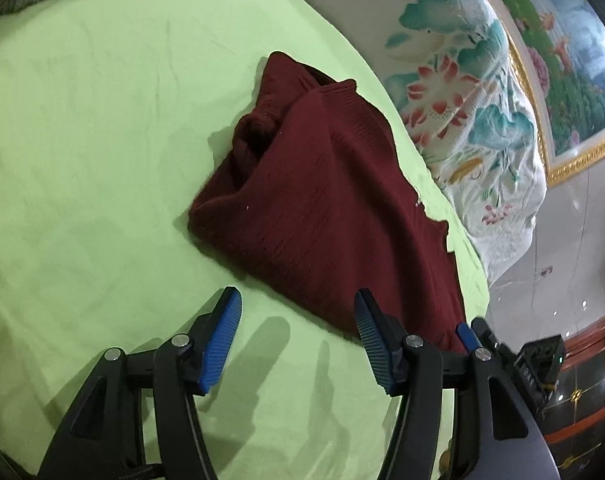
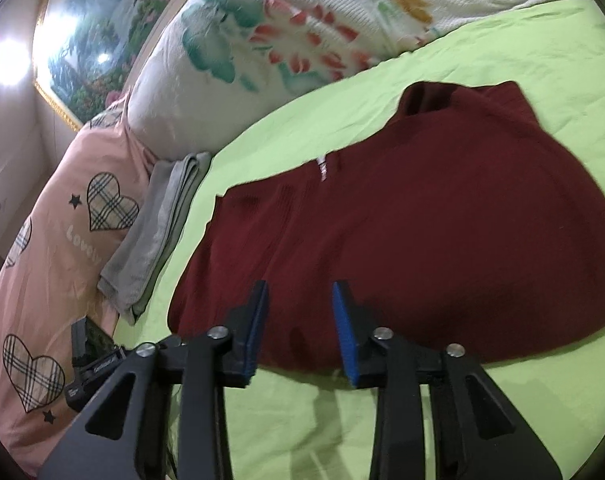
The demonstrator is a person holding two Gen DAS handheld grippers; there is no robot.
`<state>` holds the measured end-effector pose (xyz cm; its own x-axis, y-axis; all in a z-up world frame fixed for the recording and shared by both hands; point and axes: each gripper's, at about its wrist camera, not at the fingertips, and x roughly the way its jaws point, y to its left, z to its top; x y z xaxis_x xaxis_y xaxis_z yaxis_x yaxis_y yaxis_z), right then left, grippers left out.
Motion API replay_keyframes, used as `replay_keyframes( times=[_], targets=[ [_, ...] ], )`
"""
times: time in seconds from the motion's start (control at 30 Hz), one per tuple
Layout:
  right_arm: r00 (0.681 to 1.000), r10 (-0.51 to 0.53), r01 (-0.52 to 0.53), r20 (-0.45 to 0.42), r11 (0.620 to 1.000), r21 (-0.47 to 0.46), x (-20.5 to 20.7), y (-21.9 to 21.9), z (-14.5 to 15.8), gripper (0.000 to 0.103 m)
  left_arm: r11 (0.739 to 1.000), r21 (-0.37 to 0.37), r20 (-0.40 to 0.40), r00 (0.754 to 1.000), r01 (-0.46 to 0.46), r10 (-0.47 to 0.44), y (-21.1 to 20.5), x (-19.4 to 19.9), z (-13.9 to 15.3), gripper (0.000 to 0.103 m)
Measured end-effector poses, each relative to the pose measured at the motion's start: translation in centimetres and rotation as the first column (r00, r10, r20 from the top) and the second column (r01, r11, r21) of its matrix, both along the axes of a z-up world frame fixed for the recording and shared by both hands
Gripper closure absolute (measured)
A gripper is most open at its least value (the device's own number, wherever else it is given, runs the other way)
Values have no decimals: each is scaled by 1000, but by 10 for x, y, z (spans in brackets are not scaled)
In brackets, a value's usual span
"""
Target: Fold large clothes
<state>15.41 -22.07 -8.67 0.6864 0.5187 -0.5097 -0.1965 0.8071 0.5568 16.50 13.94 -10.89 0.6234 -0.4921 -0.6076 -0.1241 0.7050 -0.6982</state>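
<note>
A dark red knit sweater (image 1: pixel 318 208) lies folded over itself on a light green bed sheet (image 1: pixel 102 140). My left gripper (image 1: pixel 298 308) is open and empty, hovering just above the sweater's near edge. The right gripper's blue pad and black body (image 1: pixel 474 340) show at the sweater's right corner in this view. In the right wrist view the sweater (image 2: pixel 442 240) spreads across the sheet (image 2: pixel 542 40), with a white label (image 2: pixel 322 168) at its far edge. My right gripper (image 2: pixel 300 300) is open and empty over the sweater's near hem.
A floral quilt (image 1: pixel 462 100) is bunched along the bed's edge, below a gold-framed picture (image 1: pixel 574 60). In the right wrist view, a folded grey cloth (image 2: pixel 158 232) and a pink pillow with plaid hearts (image 2: pixel 62 260) lie left of the sweater. A black device (image 2: pixel 90 352) lies by the pillow.
</note>
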Motion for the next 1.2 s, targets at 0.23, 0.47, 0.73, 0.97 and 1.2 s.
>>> replay_keyframes(
  times=[0.23, 0.47, 0.73, 0.97, 1.2],
  targets=[
    [1000, -7, 6, -10, 1000, -14, 7, 13, 1, 71, 997, -18, 15, 997, -76, 76, -12, 36, 3, 15],
    [999, -23, 23, -25, 1000, -19, 41, 20, 2, 74, 987, 59, 29, 988, -150, 149, -18, 59, 7, 29],
    [988, -40, 33, -146, 998, -47, 85, 28, -45, 85, 994, 54, 59, 994, -98, 94, -19, 70, 17, 90],
    [986, -28, 25, -163, 999, -23, 86, 24, -45, 85, 995, 96, 250, 966, 40, -63, -76, 69, 91, 92],
    [988, -68, 95, -136, 975, 202, 63, -37, -27, 85, 953, 191, 329, 899, 235, -288, -166, 72, 128, 92]
  ],
)
